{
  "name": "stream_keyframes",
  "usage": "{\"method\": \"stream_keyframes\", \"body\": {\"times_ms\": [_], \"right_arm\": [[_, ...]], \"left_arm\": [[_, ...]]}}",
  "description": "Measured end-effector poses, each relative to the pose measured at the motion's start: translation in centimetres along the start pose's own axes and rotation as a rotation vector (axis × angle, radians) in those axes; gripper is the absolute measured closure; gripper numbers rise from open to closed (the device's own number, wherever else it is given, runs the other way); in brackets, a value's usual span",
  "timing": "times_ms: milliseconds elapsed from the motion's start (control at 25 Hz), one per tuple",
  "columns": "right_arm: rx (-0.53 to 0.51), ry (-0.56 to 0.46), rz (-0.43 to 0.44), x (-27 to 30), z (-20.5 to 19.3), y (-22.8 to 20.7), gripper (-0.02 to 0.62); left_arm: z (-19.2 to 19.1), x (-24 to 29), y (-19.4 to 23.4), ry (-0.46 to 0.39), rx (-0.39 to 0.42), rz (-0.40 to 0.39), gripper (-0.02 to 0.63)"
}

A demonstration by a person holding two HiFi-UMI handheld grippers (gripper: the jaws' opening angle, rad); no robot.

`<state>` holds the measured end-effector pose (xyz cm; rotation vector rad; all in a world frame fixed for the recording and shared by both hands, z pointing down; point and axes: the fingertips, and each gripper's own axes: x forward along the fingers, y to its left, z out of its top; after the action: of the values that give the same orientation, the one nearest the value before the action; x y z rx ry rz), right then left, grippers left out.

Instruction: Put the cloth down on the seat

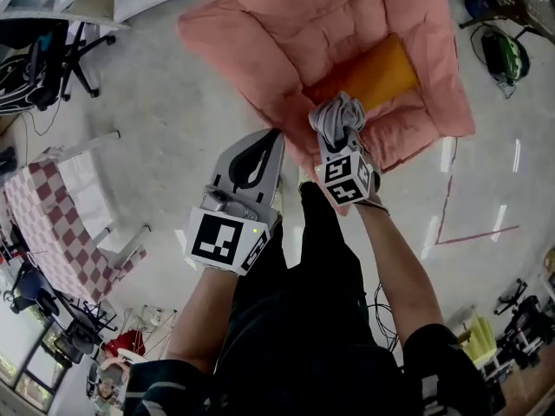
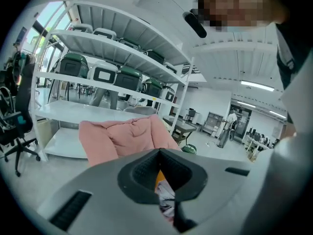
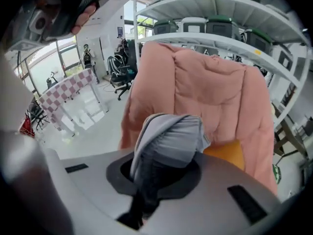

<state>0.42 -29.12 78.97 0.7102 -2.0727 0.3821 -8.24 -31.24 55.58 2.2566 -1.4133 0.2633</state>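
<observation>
My right gripper point(image 1: 343, 141) clenches the bunched grey cloth point(image 1: 336, 113). The orange seat point(image 1: 381, 74) lies just beyond it at one o'clock. My left gripper point(image 1: 269, 150), closed and empty, sits farther off at nine.

Holds left gripper point(image 1: 269, 146) low and near the body, jaws pressed together, empty. Reaches right gripper point(image 1: 341, 137) further forward on bare forearm point(image 1: 403, 267), jaws clamped on bunched grey cloth point(image 1: 338, 111).
</observation>
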Motion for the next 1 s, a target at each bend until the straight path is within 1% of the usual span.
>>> {"method": "stream_keyframes", "body": {"times_ms": [120, 160, 240, 280, 320, 480, 560, 680, 760, 880, 1000], "right_arm": [[-0.005, 0.055, 0.058, 3.2, -0.1, 2.8, 0.568], [-0.002, 0.079, 0.082, 4.2, -0.2, 3.7, 0.552], [-0.002, 0.135, 0.121, 5.8, -0.6, 5.5, 0.474], [-0.011, 0.162, 0.129, 6.3, -0.9, 6.1, 0.445], [-0.026, 0.187, 0.129, 6.8, -1.4, 6.6, 0.421], [-0.119, 0.247, 0.086, 7.2, -2.4, 7.2, 0.394], [-0.152, 0.268, 0.061, 6.6, -2.5, 7.4, 0.35], [-0.141, 0.279, 0.054, 5.0, -2.3, 8.0, 0.35], [-0.13, 0.277, 0.07, 4.1, -2.3, 8.7, 0.35], [-0.146, 0.305, 0.124, 3.8, -3.4, 10.5, 0.357], [-0.169, 0.369, 0.182, 3.9, -5.4, 12.1, 0.36]], "left_arm": [[-1.3, -0.8, 1.2, 0.015, -0.02, 0.024, 0.6], [-1.6, -1.1, 1.5, 0.016, -0.027, 0.031, 0.6], [-1.9, -1.6, 2.1, 0.016, -0.037, 0.04, 0.6], [-2.0, -1.9, 2.2, 0.016, -0.04, 0.042, 0.6], [-2.0, -2.1, 2.4, 0.014, -0.041, 0.044, 0.6], [-1.8, -2.7, 2.7, -0.002, -0.046, 0.046, 0.6], [-1.8, -3.3, 2.8, -0.007, -0.047, 0.042, 0.6], [-1.7, -4.2, 2.7, -0.013, -0.049, 0.031, 0.6], [-1.4, -4.6, 2.4, -0.019, -0.047, 0.023, 0.6], [-0.8, -5.2, 1.8, -0.033, -0.035, 0.007, 0.6], [-0.4, -5.9, 1.5, -0.044, -0.026, -0.009, 0.6]]}}
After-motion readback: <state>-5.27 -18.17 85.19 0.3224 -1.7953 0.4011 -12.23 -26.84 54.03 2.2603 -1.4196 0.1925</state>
